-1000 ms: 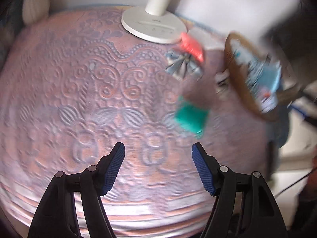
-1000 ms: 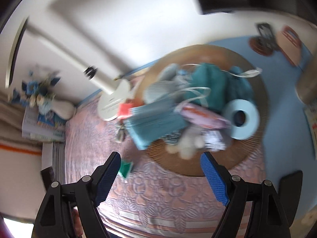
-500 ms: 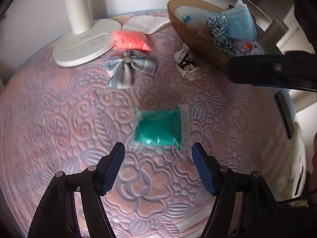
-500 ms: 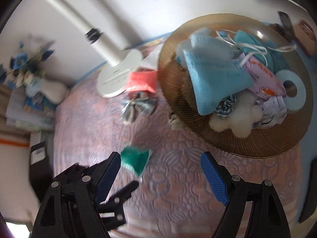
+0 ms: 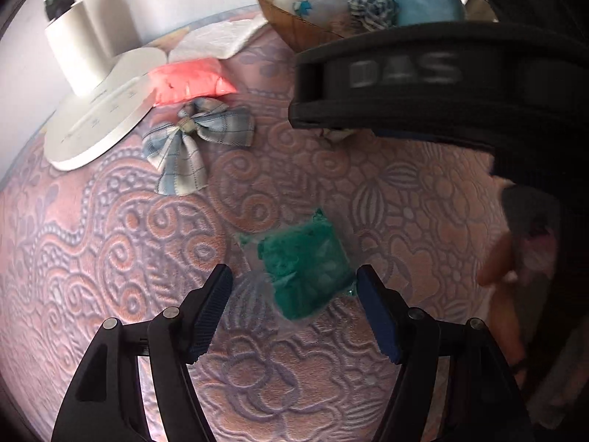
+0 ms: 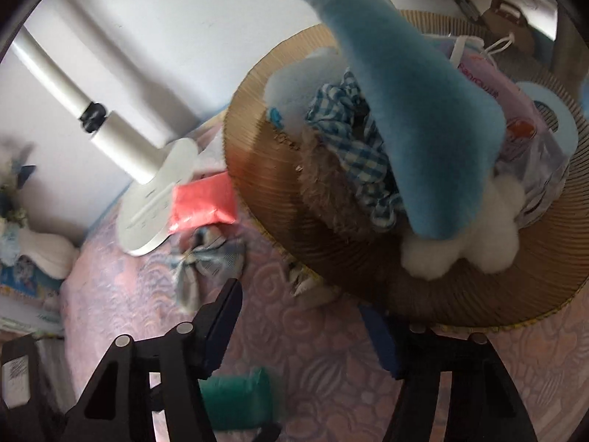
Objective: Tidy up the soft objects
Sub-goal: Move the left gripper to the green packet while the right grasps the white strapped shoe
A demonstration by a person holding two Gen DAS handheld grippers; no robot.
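Left gripper: pointed steeply down at the quilted pink mat, jaws standing apart, nothing pressed between the pads. The green packet lies flat on the mat between the two fingertips, nearer the right finger, which is at its corner; contact there cannot be told. The left finger is clear of it.

Going left to right along the far edge of the mat in the left wrist view: white lamp base with its column rising at the far-left corner; red packet touching the lamp base; plaid bow just in front of the red packet; folded white cloth behind it; woven basket at the far-right edge, heaped with soft items.

Right gripper: tilted down over the near rim of the basket, jaws part open and just now closing, nothing between them. Its right finger sits under the basket's rim, partly hidden. Its black body crosses the left wrist view and covers part of the basket. A small white item lies on the mat against the basket, ahead of the fingers.

In the basket: blue plush cloth standing tall, checked fabric, white fluffy toy, pale blue ring. A person's hand shows at the right edge.
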